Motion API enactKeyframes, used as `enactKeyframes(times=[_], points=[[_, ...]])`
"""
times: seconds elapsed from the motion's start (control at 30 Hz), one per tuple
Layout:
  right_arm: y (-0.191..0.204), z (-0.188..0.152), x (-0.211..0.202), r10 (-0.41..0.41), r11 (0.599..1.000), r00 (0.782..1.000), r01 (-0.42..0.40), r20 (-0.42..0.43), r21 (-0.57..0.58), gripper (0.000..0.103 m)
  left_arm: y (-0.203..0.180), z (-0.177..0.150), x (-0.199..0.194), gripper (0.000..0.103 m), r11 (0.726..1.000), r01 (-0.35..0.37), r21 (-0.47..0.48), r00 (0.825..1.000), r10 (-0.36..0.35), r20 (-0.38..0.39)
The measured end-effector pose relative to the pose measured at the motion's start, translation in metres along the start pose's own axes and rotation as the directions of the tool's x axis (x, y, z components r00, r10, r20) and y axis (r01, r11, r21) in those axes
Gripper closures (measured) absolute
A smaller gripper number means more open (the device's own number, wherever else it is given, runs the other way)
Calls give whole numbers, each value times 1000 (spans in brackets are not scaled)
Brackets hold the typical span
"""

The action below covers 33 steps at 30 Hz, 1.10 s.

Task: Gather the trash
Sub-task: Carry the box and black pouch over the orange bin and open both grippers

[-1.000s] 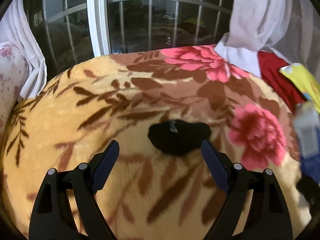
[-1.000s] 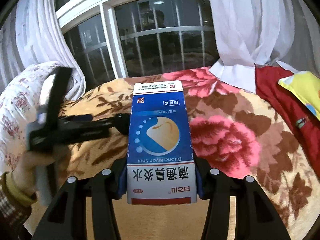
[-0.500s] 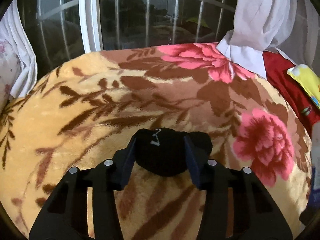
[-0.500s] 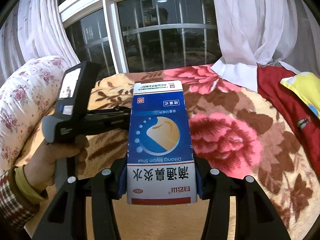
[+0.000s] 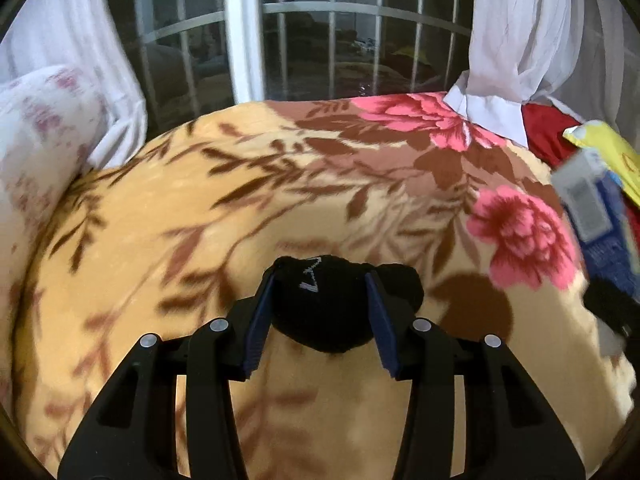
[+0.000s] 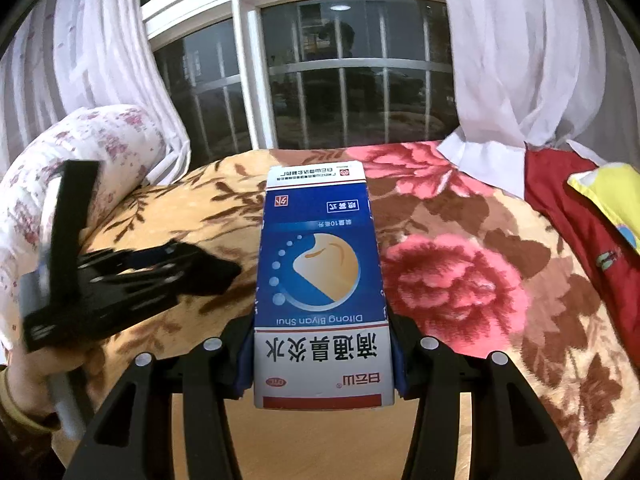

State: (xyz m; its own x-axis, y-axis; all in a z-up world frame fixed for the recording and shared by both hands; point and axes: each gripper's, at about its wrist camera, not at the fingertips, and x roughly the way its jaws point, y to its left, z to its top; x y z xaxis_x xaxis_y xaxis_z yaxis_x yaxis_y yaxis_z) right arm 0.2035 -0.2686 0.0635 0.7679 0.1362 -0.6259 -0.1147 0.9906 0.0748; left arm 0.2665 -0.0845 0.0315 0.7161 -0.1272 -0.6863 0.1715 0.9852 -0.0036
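My left gripper [image 5: 320,300] is shut on a black balled-up sock [image 5: 332,304] with a small grey mark, held just above the floral blanket [image 5: 200,220]. My right gripper [image 6: 320,344] is shut on a blue and white medicine box [image 6: 320,280] with upside-down print, held above the blanket [image 6: 460,280]. The left gripper also shows at the left of the right wrist view [image 6: 192,272], with the sock at its tip. The box shows blurred at the right edge of the left wrist view [image 5: 596,216].
A yellow and brown blanket with pink flowers covers the bed. A floral pillow [image 6: 80,152] lies at the left. A red cloth [image 6: 568,200] and a yellow item [image 6: 612,188] lie at the right. A barred window [image 6: 340,92] with white curtains stands behind.
My left gripper moved in around the black sock, closed on it and has lifted it slightly. My right gripper has kept holding the box.
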Motion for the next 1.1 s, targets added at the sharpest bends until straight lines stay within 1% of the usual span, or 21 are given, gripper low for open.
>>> enactKeyframes(times=[0.1, 0.23, 0.33, 0.43, 0.53, 0.57, 0.6, 0.7, 0.73, 0.77, 0.83, 0.93, 1.03, 1.1], points=[[15, -5, -10, 14, 1000, 1000, -14, 8, -26, 53, 12, -21, -32, 59, 1000, -7, -15, 1000, 7, 5], [36, -22, -35, 66, 997, 998, -65, 15, -31, 53, 24, -49, -82, 59, 1000, -17, -16, 1000, 17, 21], [54, -39, -61, 101, 994, 995, -100, 14, -42, 53, 30, -70, -118, 59, 1000, -20, -18, 999, 20, 38], [69, -56, -83, 144, 988, 990, -144, 0, -48, 53, 32, -101, -151, 58, 1000, 1, -20, 999, 0, 37], [86, -76, -106, 206, 976, 978, -208, -40, -70, 53, 31, -130, -174, 58, 999, 29, -12, 999, -29, 13], [92, -85, -113, 232, 968, 971, -237, -64, -80, 53, 30, -143, -182, 58, 999, 42, -9, 999, -42, -2], [98, -94, -120, 256, 961, 963, -263, -87, -90, 53, 29, -155, -188, 58, 998, 56, -11, 998, -56, -15], [113, -125, -136, 323, 934, 930, -343, -174, -100, 53, 26, -186, -203, 58, 996, 91, -5, 994, -91, -64], [117, -134, -138, 332, 929, 922, -357, -200, -101, 53, 26, -194, -207, 58, 995, 99, -8, 993, -99, -71], [122, -149, -140, 343, 922, 907, -375, -243, -100, 53, 27, -205, -211, 58, 994, 106, -9, 990, -107, -90], [127, -170, -140, 358, 914, 884, -398, -301, -80, 53, 29, -226, -213, 58, 993, 118, -15, 984, -119, -134], [137, -213, -128, 383, 902, 820, -431, -426, -20, 53, 28, -256, -210, 58, 991, 135, -22, 966, -136, -220], [144, -244, -113, 375, 902, 774, -431, -510, 9, 53, 28, -284, -202, 58, 988, 148, -39, 941, -153, -302], [148, -259, -106, 360, 905, 758, -424, -544, 9, 53, 28, -299, -196, 58, 988, 150, -47, 928, -157, -339]])
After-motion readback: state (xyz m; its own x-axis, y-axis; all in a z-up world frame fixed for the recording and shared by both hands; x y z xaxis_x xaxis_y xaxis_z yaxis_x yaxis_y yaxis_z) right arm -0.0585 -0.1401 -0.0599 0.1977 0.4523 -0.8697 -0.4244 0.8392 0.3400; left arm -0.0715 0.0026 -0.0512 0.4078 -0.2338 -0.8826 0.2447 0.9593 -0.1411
